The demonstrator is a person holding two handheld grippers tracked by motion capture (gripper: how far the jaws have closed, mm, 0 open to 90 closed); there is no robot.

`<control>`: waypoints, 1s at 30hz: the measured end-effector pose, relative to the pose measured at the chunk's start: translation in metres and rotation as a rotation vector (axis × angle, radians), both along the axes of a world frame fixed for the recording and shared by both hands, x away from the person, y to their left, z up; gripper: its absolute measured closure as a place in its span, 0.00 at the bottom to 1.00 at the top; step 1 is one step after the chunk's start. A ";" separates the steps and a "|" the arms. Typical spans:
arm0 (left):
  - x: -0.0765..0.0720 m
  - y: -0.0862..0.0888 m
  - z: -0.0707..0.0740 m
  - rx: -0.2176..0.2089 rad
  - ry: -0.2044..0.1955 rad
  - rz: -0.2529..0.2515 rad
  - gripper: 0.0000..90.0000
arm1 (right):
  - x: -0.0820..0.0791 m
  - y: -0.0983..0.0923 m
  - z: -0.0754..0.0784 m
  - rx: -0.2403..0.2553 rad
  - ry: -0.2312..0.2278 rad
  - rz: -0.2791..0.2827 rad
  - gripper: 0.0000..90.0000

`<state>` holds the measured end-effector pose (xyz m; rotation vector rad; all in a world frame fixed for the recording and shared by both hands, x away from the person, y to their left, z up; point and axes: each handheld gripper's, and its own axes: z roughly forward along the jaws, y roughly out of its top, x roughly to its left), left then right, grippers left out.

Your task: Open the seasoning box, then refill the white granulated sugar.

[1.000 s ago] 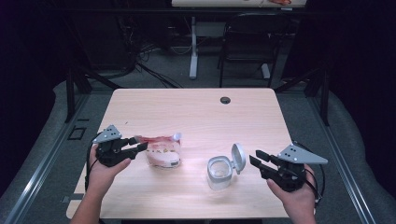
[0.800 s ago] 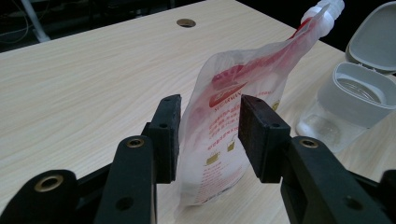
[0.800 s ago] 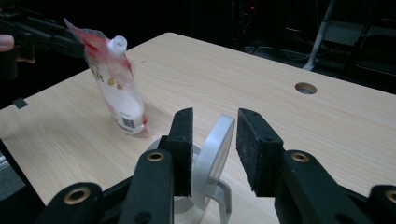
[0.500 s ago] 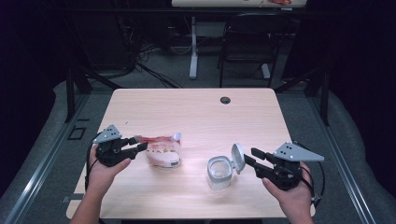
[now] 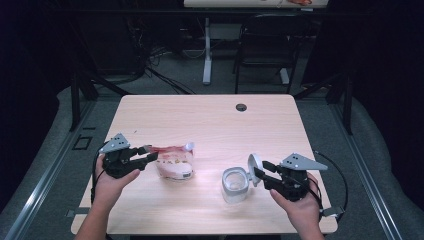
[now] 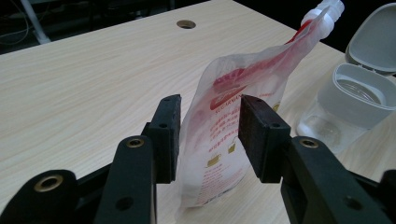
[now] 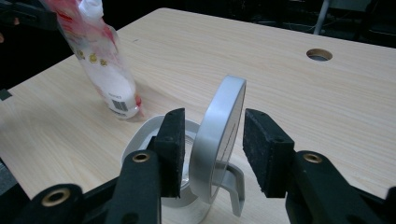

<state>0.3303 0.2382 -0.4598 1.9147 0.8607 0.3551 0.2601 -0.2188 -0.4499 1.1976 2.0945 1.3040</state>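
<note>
A clear pouch (image 5: 174, 165) with red print and a white spout leans on the wooden table, front left. My left gripper (image 5: 150, 158) is shut on its lower half; in the left gripper view both pads (image 6: 167, 135) press the pouch (image 6: 212, 144). To the right stands a clear jar (image 5: 235, 184) with a grey rim, its hinged lid (image 5: 253, 164) flipped upright. My right gripper (image 5: 260, 171) is open and its jaws have just been opening. In the right gripper view the lid (image 7: 217, 135) stands between the pads (image 7: 264, 149) with small gaps, above the jar (image 7: 142, 133).
A round cable hole (image 5: 241, 107) sits near the table's far edge. Behind the table are a dark chair (image 5: 260, 50) and a white desk leg (image 5: 207, 55). Bare wood (image 5: 210, 130) lies beyond the pouch and jar.
My right gripper has moved left and slightly down, so the jar's upright lid now stands between its jaws. The left gripper and pouch have stayed put.
</note>
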 end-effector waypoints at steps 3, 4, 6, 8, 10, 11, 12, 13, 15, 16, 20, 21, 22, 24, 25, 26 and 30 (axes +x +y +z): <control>0.000 0.001 0.000 0.000 -0.001 0.001 0.66 | 0.002 0.002 -0.001 0.001 0.006 0.007 0.75; 0.000 0.001 0.001 -0.002 0.000 0.002 0.66 | 0.002 0.002 -0.001 0.001 0.006 0.007 0.75; 0.000 0.002 0.001 -0.002 -0.003 0.001 0.66 | 0.004 0.004 -0.001 0.004 0.000 0.015 0.78; 0.000 0.002 0.001 -0.004 -0.003 0.001 0.66 | 0.005 0.005 -0.001 0.005 0.000 0.018 0.80; 0.000 0.002 0.001 -0.003 -0.002 0.000 0.66 | 0.009 0.006 -0.001 0.001 -0.001 0.018 0.83; 0.000 0.002 0.001 -0.001 -0.003 -0.002 0.66 | 0.009 0.006 -0.001 0.001 -0.001 0.018 0.83; 0.000 0.002 0.001 -0.002 -0.003 -0.002 0.66 | 0.010 0.007 -0.001 0.002 0.000 0.020 0.84; 0.000 0.002 0.001 -0.002 -0.003 -0.002 0.66 | 0.012 0.007 -0.001 -0.002 -0.002 0.020 0.85; 0.001 0.002 0.001 -0.003 -0.003 -0.001 0.66 | 0.017 0.010 0.001 -0.029 -0.011 0.023 0.87; 0.001 0.002 0.001 -0.004 -0.004 0.000 0.66 | 0.019 0.011 0.001 -0.034 -0.012 0.025 0.87; 0.001 0.001 0.001 0.001 -0.004 -0.005 0.66 | 0.023 0.011 0.002 -0.051 -0.015 0.025 0.88; 0.001 0.001 0.001 0.001 -0.003 -0.004 0.66 | 0.026 0.010 0.002 -0.050 -0.014 0.022 0.88; 0.001 0.001 0.001 0.002 -0.002 -0.003 0.66 | 0.026 0.010 0.002 -0.050 -0.014 0.022 0.88; 0.000 0.002 0.001 0.000 -0.001 -0.002 0.66 | 0.028 0.009 0.001 -0.046 -0.016 0.025 0.88; 0.000 0.002 0.001 -0.003 -0.003 -0.002 0.66 | 0.029 0.009 0.001 -0.046 -0.018 0.025 0.88; 0.000 0.002 0.001 -0.002 -0.004 -0.003 0.66 | 0.030 0.008 0.001 -0.047 -0.018 0.025 0.88; 0.000 0.002 0.000 -0.001 -0.003 -0.003 0.66 | 0.033 0.008 0.001 -0.050 -0.025 0.020 0.87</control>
